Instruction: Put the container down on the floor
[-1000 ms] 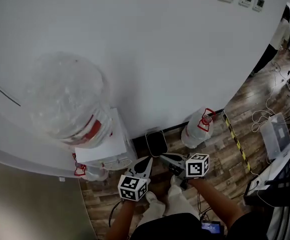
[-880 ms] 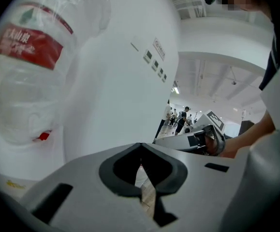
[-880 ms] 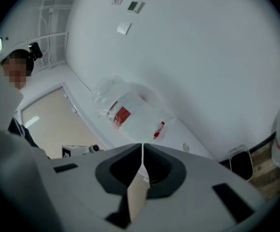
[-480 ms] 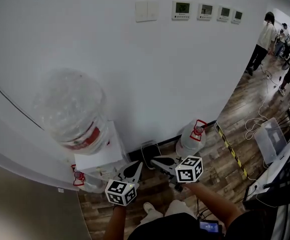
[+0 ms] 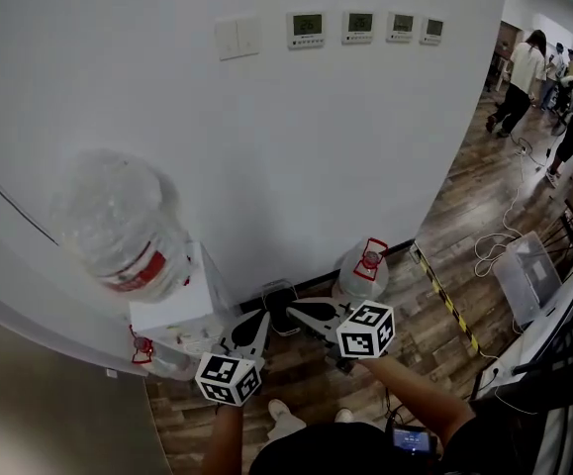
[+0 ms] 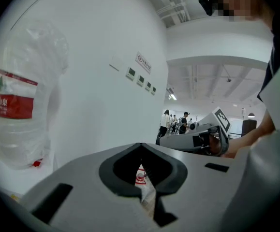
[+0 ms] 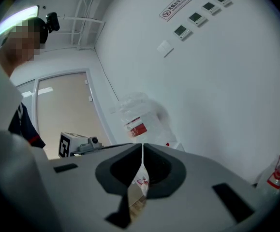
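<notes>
Standing on the floor (image 5: 444, 265), the container (image 5: 360, 275) is near the right claw (image 5: 290, 309) and left claw (image 5: 262, 317), both closed empty.

Bright even light, fisheye-warped edges

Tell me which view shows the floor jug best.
Head view: the jug stands by the wall, body and red cap both clear. The right gripper view catches only its capped top at the edge; the left gripper view shows a sliver, likely its cap.

Office-like workspace: row of wall thermostats (image 5: 306, 25), water dispenser (image 5: 172, 310), plank floor (image 5: 464, 206), people (image 5: 524, 67) beyond.
</notes>
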